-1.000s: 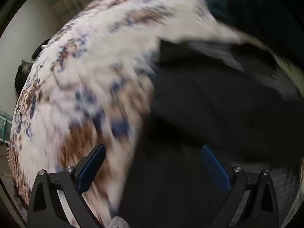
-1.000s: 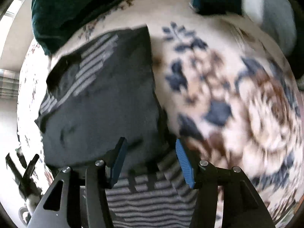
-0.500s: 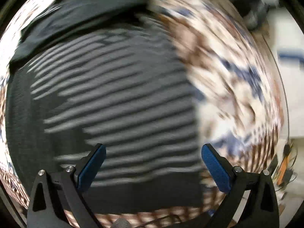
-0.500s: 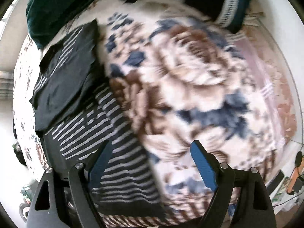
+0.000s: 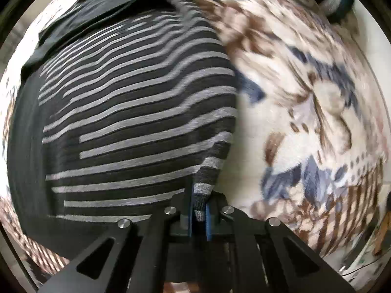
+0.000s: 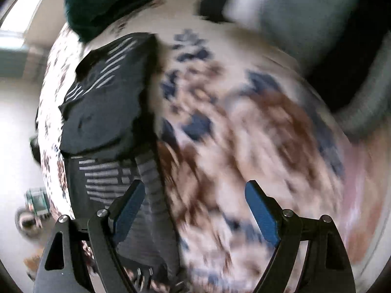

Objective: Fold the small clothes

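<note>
A black garment with grey stripes point(image 5: 136, 112) lies spread on a floral blanket point(image 5: 305, 102). My left gripper point(image 5: 199, 211) points straight down and is shut on the garment's near right corner; a pinch of striped cloth rises between its blue pads. In the right wrist view the same striped garment point(image 6: 105, 178) lies at lower left, with a lifted striped edge running down beside the left finger. A folded dark garment point(image 6: 107, 102) rests just beyond it. My right gripper point(image 6: 195, 210) hangs open over the blanket, nothing pressed between its pads.
A dark green cushion point(image 6: 102, 2) and a grey-and-black pillow point(image 6: 305, 19) lie at the blanket's far side. The blanket's edge drops off at the left point(image 6: 46, 146), with floor and small objects below. Bare floral blanket stretches to the right of the garments.
My left gripper swept across to the striped garment's right corner, then closed on it. My right gripper opened wider and swung right, off the dark folded garment, over the blanket.
</note>
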{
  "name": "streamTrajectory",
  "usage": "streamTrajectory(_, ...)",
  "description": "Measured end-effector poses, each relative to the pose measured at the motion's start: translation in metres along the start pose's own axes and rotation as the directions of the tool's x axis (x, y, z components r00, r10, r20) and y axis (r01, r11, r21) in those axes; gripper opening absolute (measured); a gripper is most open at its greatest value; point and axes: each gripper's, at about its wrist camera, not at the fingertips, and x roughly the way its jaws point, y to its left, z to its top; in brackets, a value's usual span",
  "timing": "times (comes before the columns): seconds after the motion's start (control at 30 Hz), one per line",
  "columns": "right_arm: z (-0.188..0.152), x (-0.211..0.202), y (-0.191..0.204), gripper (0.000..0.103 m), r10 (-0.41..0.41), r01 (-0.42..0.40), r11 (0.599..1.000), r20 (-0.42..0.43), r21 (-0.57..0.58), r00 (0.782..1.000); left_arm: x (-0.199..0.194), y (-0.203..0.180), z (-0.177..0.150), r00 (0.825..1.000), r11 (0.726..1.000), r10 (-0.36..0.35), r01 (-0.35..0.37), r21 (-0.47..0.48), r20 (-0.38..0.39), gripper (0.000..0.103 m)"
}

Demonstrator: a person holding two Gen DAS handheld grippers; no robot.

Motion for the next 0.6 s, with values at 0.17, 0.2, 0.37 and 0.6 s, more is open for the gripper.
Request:
streamTrajectory(0.17, 0.083, 0.065, 0.027, 0.086, 0.113, -0.114, 0.993, -0.021, -0.034, 0.993, -0.008, 0.023, 0.001, 1.000, 0.998, -0.005, 0.006, -0.058, 0.021, 0.004)
streamTrajectory(0.2, 0.094, 0.074, 0.030, 0.086, 0.130, -0.131, 0.991, -0.029, -0.033, 0.991, -0.009, 0.020, 0.000, 1.000, 0.998, -0.008, 0.009, -0.068, 0.023, 0.004)
streamTrajectory(0.37, 0.129, 0.118, 0.034, 0.087, 0.195, -0.193, 0.980, -0.048, 0.040, 0.980, -0.024, 0.031, -0.003, 0.998, 0.990, -0.036, 0.041, -0.134, 0.045, 0.004)
streamTrajectory(0.6, 0.124, 0.106, 0.065, 0.018, 0.207, -0.207, 0.978, -0.035, 0.013, 0.978, -0.066, 0.064, -0.016, 0.992, 0.974, -0.052, 0.075, -0.215, 0.112, 0.004)
